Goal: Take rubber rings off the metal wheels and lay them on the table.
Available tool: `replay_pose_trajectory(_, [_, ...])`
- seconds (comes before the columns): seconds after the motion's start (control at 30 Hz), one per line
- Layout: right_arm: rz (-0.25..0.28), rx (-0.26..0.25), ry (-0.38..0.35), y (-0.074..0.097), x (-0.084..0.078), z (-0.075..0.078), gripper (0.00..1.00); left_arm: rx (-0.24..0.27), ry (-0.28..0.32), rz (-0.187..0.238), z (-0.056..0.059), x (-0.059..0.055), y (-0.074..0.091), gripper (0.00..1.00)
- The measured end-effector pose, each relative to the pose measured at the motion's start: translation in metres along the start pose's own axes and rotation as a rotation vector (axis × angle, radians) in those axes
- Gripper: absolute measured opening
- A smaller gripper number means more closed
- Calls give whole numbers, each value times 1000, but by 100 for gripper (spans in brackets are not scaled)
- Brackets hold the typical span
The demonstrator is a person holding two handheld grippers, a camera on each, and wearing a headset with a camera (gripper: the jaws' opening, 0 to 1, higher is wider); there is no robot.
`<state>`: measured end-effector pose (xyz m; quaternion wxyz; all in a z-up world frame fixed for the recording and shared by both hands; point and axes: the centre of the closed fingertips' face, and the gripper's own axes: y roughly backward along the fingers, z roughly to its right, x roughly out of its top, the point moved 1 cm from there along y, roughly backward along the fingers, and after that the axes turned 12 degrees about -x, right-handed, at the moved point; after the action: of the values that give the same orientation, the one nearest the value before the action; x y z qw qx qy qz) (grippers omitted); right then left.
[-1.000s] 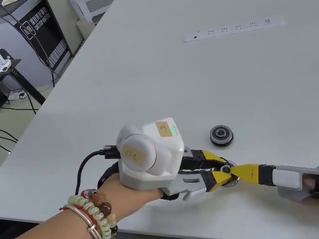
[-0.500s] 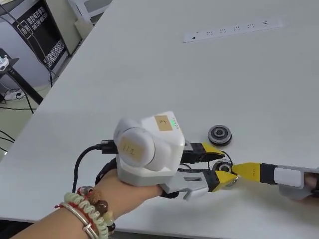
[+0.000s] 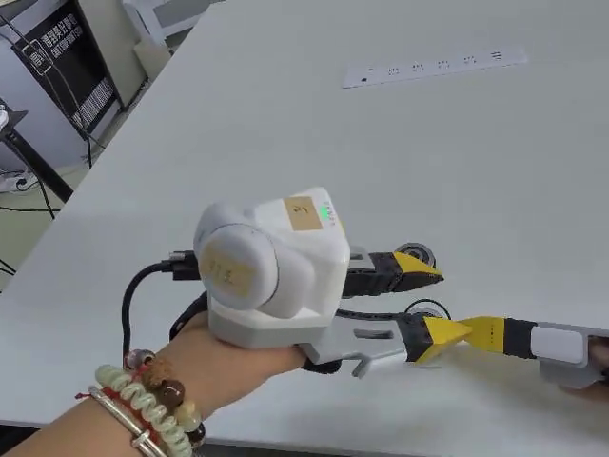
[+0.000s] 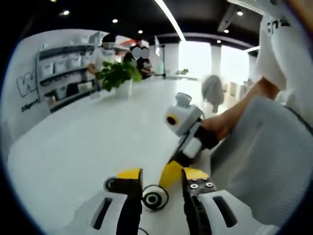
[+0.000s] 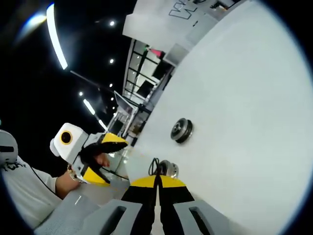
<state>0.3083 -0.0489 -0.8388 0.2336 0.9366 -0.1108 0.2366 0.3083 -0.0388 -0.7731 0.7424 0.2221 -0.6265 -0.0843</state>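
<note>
Left gripper (image 3: 438, 303) has spread open since 1 s ago, straddling wheel (image 4: 153, 199). Right gripper (image 5: 156, 179) pinched shut on rubber ring (image 5: 155, 165). Near front edge of bench (image 3: 285, 114); far side open.

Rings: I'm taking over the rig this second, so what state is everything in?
Left gripper: jaws open, one on each side of the near wheel, not gripping it.
Right gripper: jaws shut, and they appear to pinch the ring at that wheel's edge.
The far wheel sits on the table just past the left jaws and looks to have its ring on.
Done: the near ring looks started, not off.
Left: pull it free and lay it on the table, then strip the far wheel.
</note>
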Motion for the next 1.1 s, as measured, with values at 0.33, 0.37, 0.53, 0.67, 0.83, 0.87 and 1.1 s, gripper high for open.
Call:
replay_pose_trajectory(0.33, [61, -47, 10, 25, 8, -13, 0, 9, -50, 20, 1, 27, 21, 46])
replay_pose_trajectory(0.37, [66, -56, 15, 27, 9, -13, 0, 10, -56, 16, 2, 27, 23, 47])
replay_pose_trajectory(0.53, [82, -71, 28, 33, 12, -21, 0, 13, -94, -24, 5, 21, 36, 51])
replay_pose_trajectory(0.67, [90, -86, 42, 37, 15, -28, 0, 15, -112, -48, 9, 17, 49, 57])
replay_pose_trajectory(0.83, [94, -104, 56, 40, 15, -35, 0, 34, -113, -59, 13, 14, 73, 64])
replay_pose_trajectory(0.87, [96, -105, 60, 41, 16, -37, 0, 37, -111, -56, 14, 13, 77, 65])
replay_pose_trajectory(1.1, [110, -144, 106, 48, 20, -45, 0, 86, -115, -73, 13, 5, 112, 77])
